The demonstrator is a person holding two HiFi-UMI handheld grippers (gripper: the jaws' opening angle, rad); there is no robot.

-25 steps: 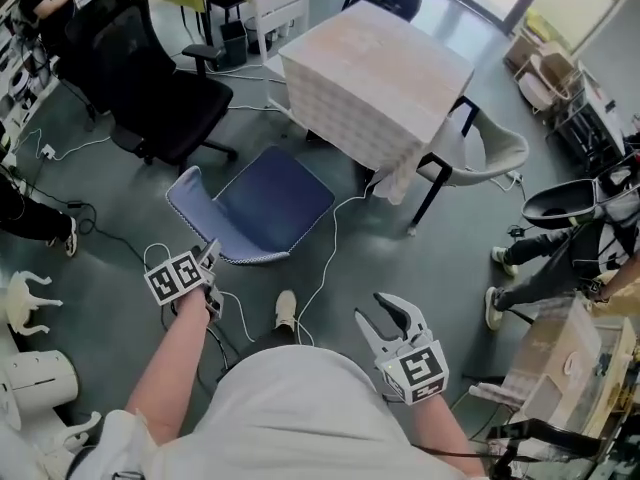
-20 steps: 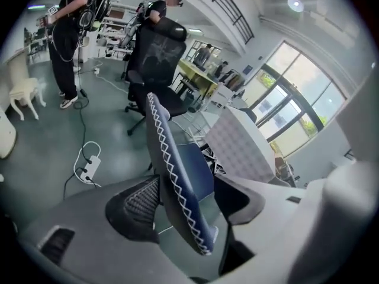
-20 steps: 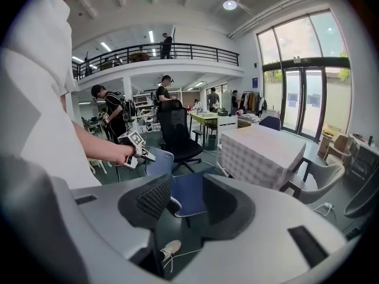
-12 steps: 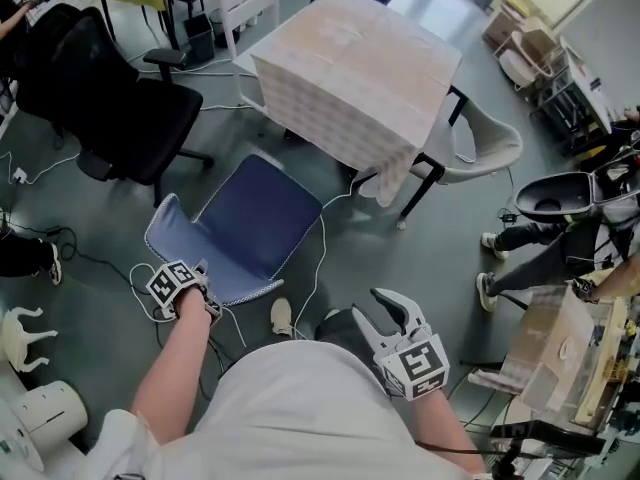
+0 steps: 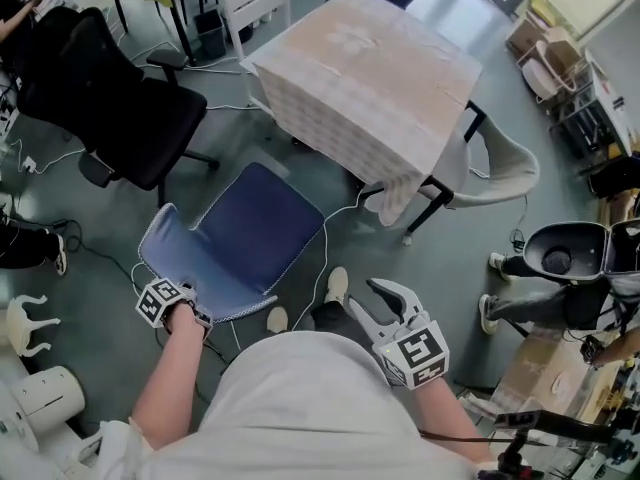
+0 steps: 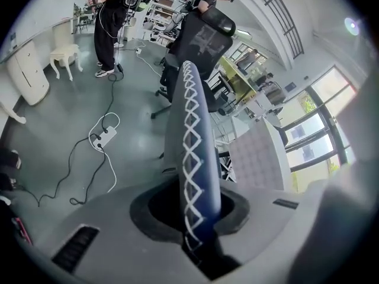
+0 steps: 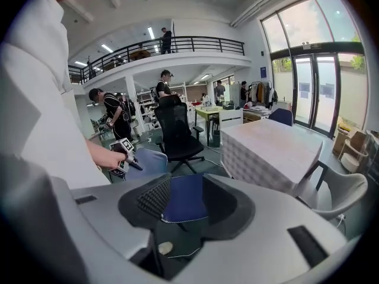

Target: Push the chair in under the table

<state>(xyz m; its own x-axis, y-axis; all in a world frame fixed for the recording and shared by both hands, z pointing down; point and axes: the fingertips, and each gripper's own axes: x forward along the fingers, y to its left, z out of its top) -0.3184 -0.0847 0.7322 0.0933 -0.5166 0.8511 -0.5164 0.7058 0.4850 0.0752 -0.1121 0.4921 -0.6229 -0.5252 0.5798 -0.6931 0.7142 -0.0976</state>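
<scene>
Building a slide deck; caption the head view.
Left claw closing on blue chair; right claw open; table ahead.

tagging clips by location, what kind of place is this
Probably an open-plan lab or workshop-style office: a black office chair and a cloth-covered table, a loose power strip underfoot, and a railed mezzanine beside tall windows.

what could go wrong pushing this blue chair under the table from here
The left gripper is closing its jaws on only the thin backrest edge of the blue chair, with the right gripper open and off it; the chair may twist or slip.
A white cable trails over the floor beside the seat and could snag a leg.
The tablecloth hangs low at the near corner and may catch.
</scene>
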